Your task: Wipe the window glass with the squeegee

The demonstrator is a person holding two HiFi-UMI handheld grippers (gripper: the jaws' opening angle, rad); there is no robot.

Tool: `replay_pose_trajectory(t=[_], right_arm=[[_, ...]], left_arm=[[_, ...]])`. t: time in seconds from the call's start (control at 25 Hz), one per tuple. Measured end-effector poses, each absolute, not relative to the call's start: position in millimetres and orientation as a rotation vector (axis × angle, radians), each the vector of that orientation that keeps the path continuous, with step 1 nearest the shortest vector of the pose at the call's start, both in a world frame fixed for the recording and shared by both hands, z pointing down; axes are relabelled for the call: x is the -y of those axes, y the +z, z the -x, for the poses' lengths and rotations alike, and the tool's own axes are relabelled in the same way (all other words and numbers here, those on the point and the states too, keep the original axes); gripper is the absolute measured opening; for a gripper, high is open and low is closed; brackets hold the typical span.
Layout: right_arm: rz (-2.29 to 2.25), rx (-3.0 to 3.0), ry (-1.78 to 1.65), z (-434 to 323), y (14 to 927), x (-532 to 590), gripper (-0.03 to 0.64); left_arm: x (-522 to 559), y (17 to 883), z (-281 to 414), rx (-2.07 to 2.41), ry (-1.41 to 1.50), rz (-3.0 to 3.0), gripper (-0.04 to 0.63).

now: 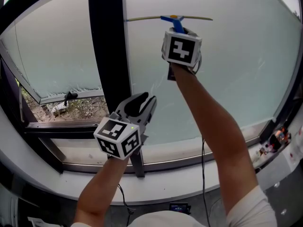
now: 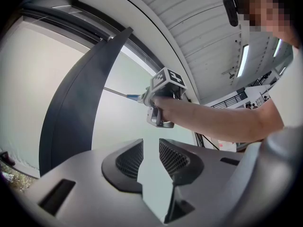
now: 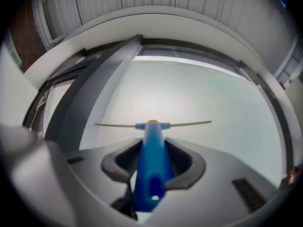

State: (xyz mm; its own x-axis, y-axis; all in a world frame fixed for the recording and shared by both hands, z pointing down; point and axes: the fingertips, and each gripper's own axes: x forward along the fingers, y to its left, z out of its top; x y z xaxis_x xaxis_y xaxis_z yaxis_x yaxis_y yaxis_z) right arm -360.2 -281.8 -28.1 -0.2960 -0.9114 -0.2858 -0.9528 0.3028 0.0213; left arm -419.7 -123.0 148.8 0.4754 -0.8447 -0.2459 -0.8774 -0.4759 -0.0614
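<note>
The right gripper is pinching the blue handle of the squeegee between its jaws, and the handle is running straight ahead of it to the thin blade, which is lying level across the glass just beyond the jaw tips. In the head view the blade is sitting high on the pane, with nearly all the glass stretching below the gripper toward the sill. Whether the rubber edge is pressing the pane or hanging just off it is too fine to tell.

The left gripper is waiting lower down and to the left of the right one, beside the dark frame post. Its jaws are standing slightly apart with nothing between them.

The wipe is probably only beginning: a downward pull over the pane is left to do. No wiped band is showing clearly.
</note>
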Motion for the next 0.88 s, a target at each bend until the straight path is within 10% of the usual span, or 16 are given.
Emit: replay_pose_trajectory(t=[0.88], right_arm=[[1.722, -2.376, 0.287, 358.1, 23.8, 280.2, 0.155]], left_arm=[[123.4, 197.3, 418.1, -1.545, 0.273, 2.613, 0.128]])
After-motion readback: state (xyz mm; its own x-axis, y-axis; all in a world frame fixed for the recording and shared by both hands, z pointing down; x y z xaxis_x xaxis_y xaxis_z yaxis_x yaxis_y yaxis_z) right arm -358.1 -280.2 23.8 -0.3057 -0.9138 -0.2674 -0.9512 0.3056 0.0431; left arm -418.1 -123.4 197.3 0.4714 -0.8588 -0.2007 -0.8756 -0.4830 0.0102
